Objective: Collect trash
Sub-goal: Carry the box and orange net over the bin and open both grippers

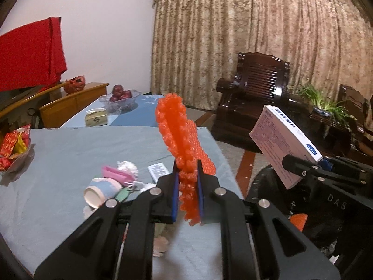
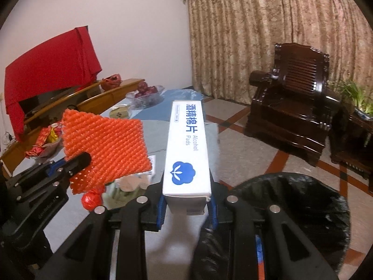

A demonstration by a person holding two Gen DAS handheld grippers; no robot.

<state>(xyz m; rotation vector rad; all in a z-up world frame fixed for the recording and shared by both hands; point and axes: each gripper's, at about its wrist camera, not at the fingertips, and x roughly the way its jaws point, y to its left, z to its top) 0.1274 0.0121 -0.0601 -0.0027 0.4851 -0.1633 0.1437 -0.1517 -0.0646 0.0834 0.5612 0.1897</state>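
My left gripper [image 1: 188,175] is shut on an orange foam fruit net [image 1: 180,137], held upright above the table's right edge; the net also shows in the right wrist view [image 2: 107,151]. My right gripper [image 2: 186,200] is shut on a white alcohol pads box [image 2: 186,149], held beside the table near a bin lined with a black bag [image 2: 303,210]. The box also shows in the left wrist view [image 1: 284,140]. On the grey-blue tablecloth [image 1: 58,163] lie a tipped paper cup [image 1: 100,190], pink paper [image 1: 116,173], a crumpled tissue [image 1: 127,166] and a small white packet [image 1: 158,170].
A snack bowl [image 1: 14,149] sits at the table's left. A fruit bowl [image 1: 120,96] and a small box [image 1: 96,117] stand on the far blue table. A dark wooden armchair [image 2: 293,100] and plants [image 1: 326,107] stand right. A red round thing [image 2: 91,200] lies below the net.
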